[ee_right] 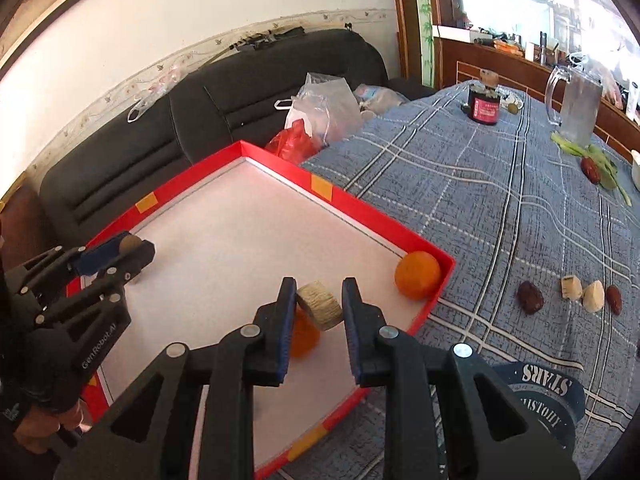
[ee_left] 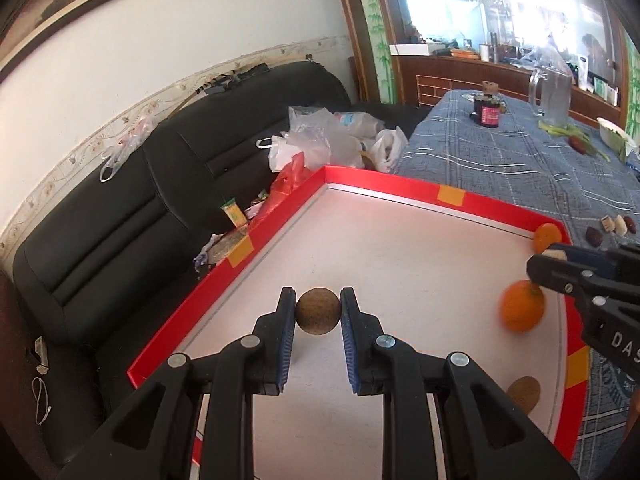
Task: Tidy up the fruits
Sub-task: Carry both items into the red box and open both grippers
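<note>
A red-rimmed tray [ee_left: 384,185] with a white floor lies on the table. My left gripper [ee_left: 318,297] is shut on a round brown fruit [ee_left: 318,312], held just above the tray's middle. It also shows at the left of the right wrist view as the left gripper [ee_right: 136,247]. My right gripper [ee_right: 319,293] is shut on a pale cut chunk [ee_right: 320,307], above an orange [ee_right: 305,340]. A second orange [ee_right: 418,275] sits in the tray's far right corner. Another brown fruit [ee_left: 523,394] rests by the tray's right rim. The right gripper [ee_left: 541,265] enters from the right.
On the blue plaid cloth [ee_right: 460,184] right of the tray lie dark dates [ee_right: 530,298] and pale chunks [ee_right: 594,297]. Farther back stand a dark jar [ee_right: 485,109] and a glass pitcher [ee_right: 576,106]. A black sofa [ee_left: 120,200] with plastic bags [ee_left: 320,140] lies left of the table.
</note>
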Action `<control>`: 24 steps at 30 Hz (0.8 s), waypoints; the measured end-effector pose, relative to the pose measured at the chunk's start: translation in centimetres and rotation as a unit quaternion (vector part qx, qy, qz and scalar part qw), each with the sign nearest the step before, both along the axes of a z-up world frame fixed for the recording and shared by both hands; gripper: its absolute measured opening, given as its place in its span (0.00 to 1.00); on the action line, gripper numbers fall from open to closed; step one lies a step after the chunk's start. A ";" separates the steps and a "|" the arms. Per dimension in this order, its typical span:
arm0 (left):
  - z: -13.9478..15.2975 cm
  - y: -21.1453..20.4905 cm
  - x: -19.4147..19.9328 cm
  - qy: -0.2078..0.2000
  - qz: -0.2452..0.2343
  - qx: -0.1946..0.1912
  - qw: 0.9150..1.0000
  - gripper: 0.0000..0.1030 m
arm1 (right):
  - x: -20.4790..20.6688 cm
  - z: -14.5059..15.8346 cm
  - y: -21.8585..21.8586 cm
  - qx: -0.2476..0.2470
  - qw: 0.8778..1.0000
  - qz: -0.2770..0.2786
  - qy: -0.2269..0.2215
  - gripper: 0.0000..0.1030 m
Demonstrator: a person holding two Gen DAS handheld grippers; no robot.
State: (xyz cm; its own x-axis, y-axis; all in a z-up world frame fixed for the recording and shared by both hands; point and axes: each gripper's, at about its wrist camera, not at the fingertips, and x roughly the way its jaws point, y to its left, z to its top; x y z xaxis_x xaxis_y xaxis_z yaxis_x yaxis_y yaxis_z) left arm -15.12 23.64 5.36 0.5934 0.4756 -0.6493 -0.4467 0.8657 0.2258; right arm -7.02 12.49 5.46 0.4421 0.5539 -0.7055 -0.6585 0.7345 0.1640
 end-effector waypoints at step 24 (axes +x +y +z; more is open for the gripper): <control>0.9 -1.4 -0.3 -0.001 0.006 0.034 0.999 0.36 | 2.5 -0.7 -1.4 0.025 0.998 -0.037 0.036 0.47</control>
State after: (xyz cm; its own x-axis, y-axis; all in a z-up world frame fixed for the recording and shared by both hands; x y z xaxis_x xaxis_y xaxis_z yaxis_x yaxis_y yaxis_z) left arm -15.42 22.24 6.26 0.5884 0.5262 -0.6140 -0.4579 0.8426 0.2834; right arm -4.54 11.09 4.71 0.4317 0.5567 -0.7098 -0.5884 0.7702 0.2462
